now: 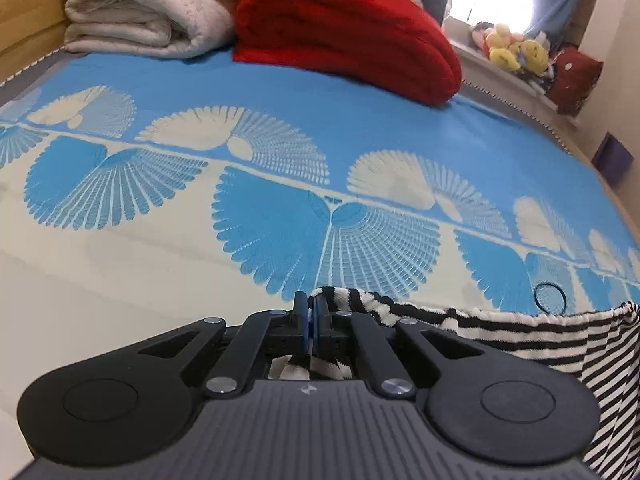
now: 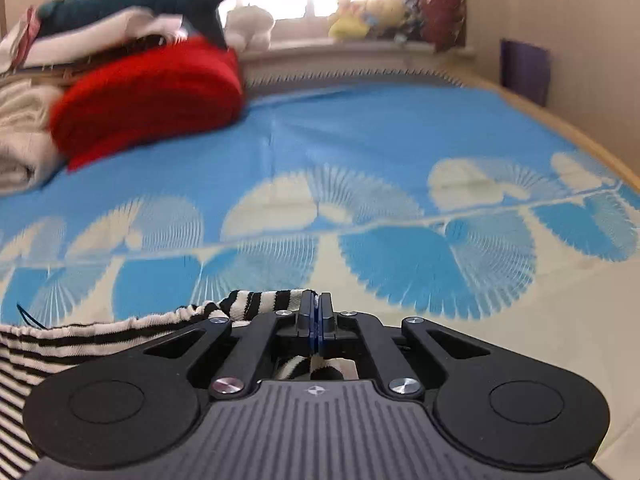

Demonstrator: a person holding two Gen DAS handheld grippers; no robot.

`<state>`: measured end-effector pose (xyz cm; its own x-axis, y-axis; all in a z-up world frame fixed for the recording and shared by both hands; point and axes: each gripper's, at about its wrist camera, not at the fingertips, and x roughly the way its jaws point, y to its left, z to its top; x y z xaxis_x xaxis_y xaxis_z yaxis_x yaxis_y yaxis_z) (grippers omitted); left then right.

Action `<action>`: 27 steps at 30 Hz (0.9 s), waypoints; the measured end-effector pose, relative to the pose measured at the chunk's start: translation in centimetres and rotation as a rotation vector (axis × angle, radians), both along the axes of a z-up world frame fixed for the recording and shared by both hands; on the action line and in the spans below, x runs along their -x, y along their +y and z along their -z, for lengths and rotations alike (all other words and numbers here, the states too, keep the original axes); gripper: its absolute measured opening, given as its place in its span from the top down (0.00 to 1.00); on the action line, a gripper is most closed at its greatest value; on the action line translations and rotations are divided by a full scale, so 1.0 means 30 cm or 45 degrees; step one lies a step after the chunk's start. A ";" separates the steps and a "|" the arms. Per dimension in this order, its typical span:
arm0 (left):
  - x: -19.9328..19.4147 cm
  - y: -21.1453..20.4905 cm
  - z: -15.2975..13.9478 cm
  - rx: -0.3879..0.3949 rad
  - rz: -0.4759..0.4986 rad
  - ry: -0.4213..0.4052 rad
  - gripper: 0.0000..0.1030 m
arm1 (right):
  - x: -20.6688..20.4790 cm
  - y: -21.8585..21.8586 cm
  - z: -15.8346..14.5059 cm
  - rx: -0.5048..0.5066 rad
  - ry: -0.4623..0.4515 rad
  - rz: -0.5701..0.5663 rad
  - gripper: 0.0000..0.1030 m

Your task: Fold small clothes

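The striped garment (image 1: pixel 520 332), black and white with a gathered elastic edge, lies along the bottom of both frames on the bed (image 1: pixel 280 92). In the left wrist view it stretches from bottom centre to the lower right corner; in the right wrist view (image 2: pixel 100 332) it runs from bottom centre to the lower left corner.

The left gripper (image 1: pixel 311 314) has its jaws pressed together on one end of that gathered edge, striped cloth bunching above and below the fingers. The right gripper (image 2: pixel 316 312) pinches the other end the same way, jaws closed on the fabric.

A black hair tie (image 1: pixel 551 298) lies on the blue and cream bedspread just beyond the garment. At the upper left of the left view sit a folded white blanket (image 1: pixel 148 8) and, touching it, a red blanket (image 1: pixel 348 36). Plush toys (image 1: pixel 516 50) crowd the windowsill at upper right.
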<state>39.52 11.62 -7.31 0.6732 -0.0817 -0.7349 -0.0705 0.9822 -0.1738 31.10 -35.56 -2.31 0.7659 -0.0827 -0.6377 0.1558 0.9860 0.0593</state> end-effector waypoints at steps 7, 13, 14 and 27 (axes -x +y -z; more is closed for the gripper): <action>0.044 0.026 -0.044 0.017 0.041 0.087 0.74 | -0.009 0.059 0.066 0.116 0.244 -0.066 0.77; 0.162 0.031 -0.083 0.230 0.349 0.167 0.74 | 0.137 0.022 -0.063 0.017 0.131 -0.204 0.66; 0.187 0.003 -0.073 0.234 0.450 0.208 0.74 | 0.152 0.018 -0.066 -0.006 0.151 -0.253 0.66; 0.356 -0.162 0.025 -0.042 0.684 0.420 0.58 | 0.369 0.003 0.093 0.166 0.596 -0.536 0.64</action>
<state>28.84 6.75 -8.05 0.2823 -0.3193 -0.9047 0.3895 0.8999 -0.1960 20.04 -35.47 -5.11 0.3925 0.0651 -0.9174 -0.2657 0.9630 -0.0453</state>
